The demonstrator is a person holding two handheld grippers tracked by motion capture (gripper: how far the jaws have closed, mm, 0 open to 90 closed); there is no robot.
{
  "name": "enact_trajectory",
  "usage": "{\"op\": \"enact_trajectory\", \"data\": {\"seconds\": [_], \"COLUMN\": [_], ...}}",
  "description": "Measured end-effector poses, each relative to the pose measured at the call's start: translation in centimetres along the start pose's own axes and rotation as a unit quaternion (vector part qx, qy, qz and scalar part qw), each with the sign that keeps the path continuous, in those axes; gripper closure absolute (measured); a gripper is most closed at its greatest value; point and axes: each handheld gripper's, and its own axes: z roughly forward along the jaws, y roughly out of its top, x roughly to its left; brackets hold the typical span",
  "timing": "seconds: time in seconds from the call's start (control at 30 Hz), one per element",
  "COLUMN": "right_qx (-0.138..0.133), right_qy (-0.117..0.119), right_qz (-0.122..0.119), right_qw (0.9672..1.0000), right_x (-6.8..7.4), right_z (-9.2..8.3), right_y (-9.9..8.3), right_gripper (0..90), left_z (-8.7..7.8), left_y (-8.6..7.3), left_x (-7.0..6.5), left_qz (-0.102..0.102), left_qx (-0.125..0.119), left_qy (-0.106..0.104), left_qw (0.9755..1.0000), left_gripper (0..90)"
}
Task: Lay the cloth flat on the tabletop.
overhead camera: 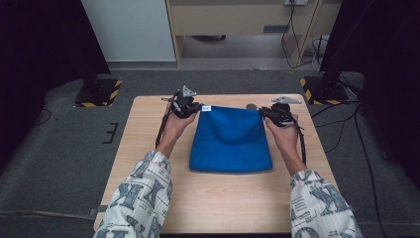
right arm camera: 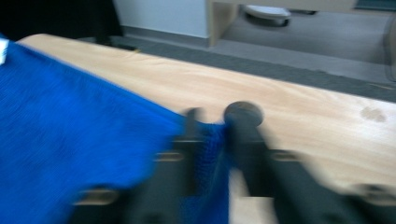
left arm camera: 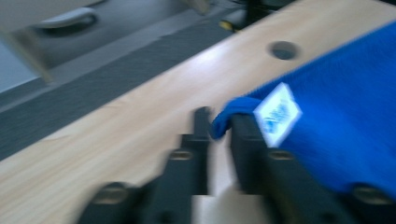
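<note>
A blue cloth (overhead camera: 230, 139) lies folded on the wooden table (overhead camera: 148, 163), with a white label (overhead camera: 206, 108) at its far left corner. My left gripper (overhead camera: 198, 108) is at that corner. In the left gripper view its jaws (left arm camera: 219, 121) stand apart, with the cloth's corner (left arm camera: 229, 114) between them, beside the label (left arm camera: 277, 114). My right gripper (overhead camera: 262, 111) is at the far right corner. In the right gripper view its jaws (right arm camera: 212, 119) show a gap, with a strip of the cloth (right arm camera: 70, 116) lying in it. Both gripper views are blurred.
A round hole (overhead camera: 251, 106) is in the tabletop just beyond the cloth's far edge. Two stands with yellow-black striped bases (overhead camera: 99, 91) (overhead camera: 322, 89) flank the table's far corners. Cables (overhead camera: 346, 124) run over the grey floor on the right. A cabinet (overhead camera: 237, 20) stands behind.
</note>
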Motion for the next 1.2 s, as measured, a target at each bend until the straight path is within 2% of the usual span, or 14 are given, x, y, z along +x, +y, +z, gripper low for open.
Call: {"op": "enact_trajectory", "data": {"seconds": [0.03,0.07,0.13,0.23,0.33,0.4,0.47,0.57,0.7,0.87,1.0,1.2], "right_qx": [0.007,0.004,0.004,0.009,0.017,0.022,0.034,0.032,0.036,0.032,0.034,0.042], "right_qy": [-0.014,-0.028,-0.039,-0.035,-0.025,-0.015,-0.008,0.004,0.016,0.038,0.053,0.071], "right_qz": [0.011,0.013,0.011,-0.005,-0.01,-0.012,-0.019,-0.024,-0.027,-0.033,-0.044,-0.052], "right_qw": [0.9998,0.9995,0.9992,0.9993,0.9995,0.9996,0.9992,0.9992,0.9989,0.9982,0.9971,0.9953], "right_x": [-0.2,-0.2,-0.2,0.0,0.3,0.5,0.9,1.1,1.2,1.9,2.6,3.5], "right_z": [0.5,0.6,0.3,-0.5,-1.5,-2.1,-2.8,-4.1,-5.4,-7.1,-8.3,-10.2], "right_y": [0.1,0.1,0.1,-0.1,-0.6,-1.2,-1.8,-2.7,-3.9,-5.1,-6.2,-8.2], "right_gripper": [42.9,37.8,28.8,27.1,27.0,25.6,25.4,25.3,30.0,44.4,51.3,58.0], "left_z": [0.1,0.0,-0.4,-1.5,-3.0,-4.1,-5.2,-6.5,-8.1,-9.6,-10.5,-11.8], "left_y": [-0.1,-0.2,-0.5,-0.6,-0.5,-0.8,-1.3,-2.1,-3.4,-4.7,-6.2,-9.0], "left_x": [0.3,0.6,1.4,1.9,2.0,1.6,1.0,0.1,-1.0,-1.8,-2.7,-4.5], "left_qz": [-0.006,-0.008,-0.018,-0.008,-0.01,-0.012,-0.005,-0.003,0.0,0.01,0.016,0.024], "left_qx": [-0.002,0.001,0.004,0.013,0.002,-0.003,-0.005,-0.014,-0.025,-0.036,-0.03,-0.023], "left_qy": [0.003,0.012,0.017,0.023,0.022,0.019,0.015,0.008,-0.002,-0.021,-0.03,-0.055], "left_qw": [1.0,0.9999,0.9997,0.9996,0.9997,0.9997,0.9999,0.9999,0.9997,0.9991,0.999,0.998], "left_gripper": [60.2,58.2,50.5,47.9,46.9,45.4,44.5,42.5,41.2,40.3,40.3,40.7]}}
